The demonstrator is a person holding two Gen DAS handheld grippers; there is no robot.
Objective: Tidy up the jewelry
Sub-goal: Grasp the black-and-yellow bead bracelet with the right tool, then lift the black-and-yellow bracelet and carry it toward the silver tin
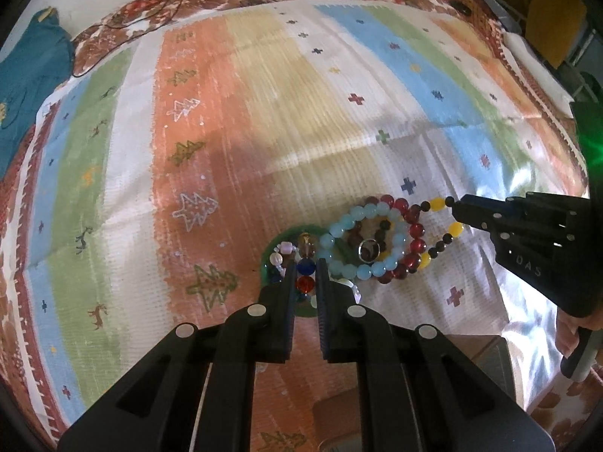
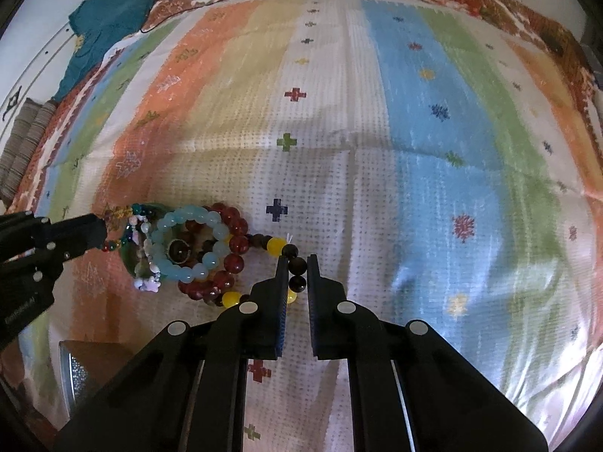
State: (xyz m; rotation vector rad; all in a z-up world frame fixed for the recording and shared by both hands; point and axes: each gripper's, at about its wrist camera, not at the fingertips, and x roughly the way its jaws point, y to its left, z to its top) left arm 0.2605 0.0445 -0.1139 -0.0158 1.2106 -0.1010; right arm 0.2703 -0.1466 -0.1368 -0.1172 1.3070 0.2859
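Note:
A heap of bead bracelets lies on a striped cloth. A light blue bracelet point(image 1: 361, 241) point(image 2: 192, 245) lies on a dark red one point(image 1: 410, 241) point(image 2: 233, 260), with a metal ring point(image 1: 368, 250) point(image 2: 179, 252) inside it. My left gripper point(image 1: 305, 263) is shut on a multicoloured bead bracelet point(image 1: 305, 267) point(image 2: 113, 243) lying over a green bangle point(image 1: 271, 252) point(image 2: 132, 263). My right gripper point(image 2: 297, 260) is shut on a black and yellow bead bracelet point(image 2: 296, 267) point(image 1: 437, 205). The right gripper shows in the left wrist view point(image 1: 458, 209), the left one in the right wrist view point(image 2: 101, 233).
A teal garment point(image 1: 30, 71) point(image 2: 105, 19) lies at the far left beyond the cloth. A thin black cord point(image 1: 113, 26) runs across the floral border. A brown box with a metallic part point(image 2: 86, 369) point(image 1: 339, 414) sits at the near edge.

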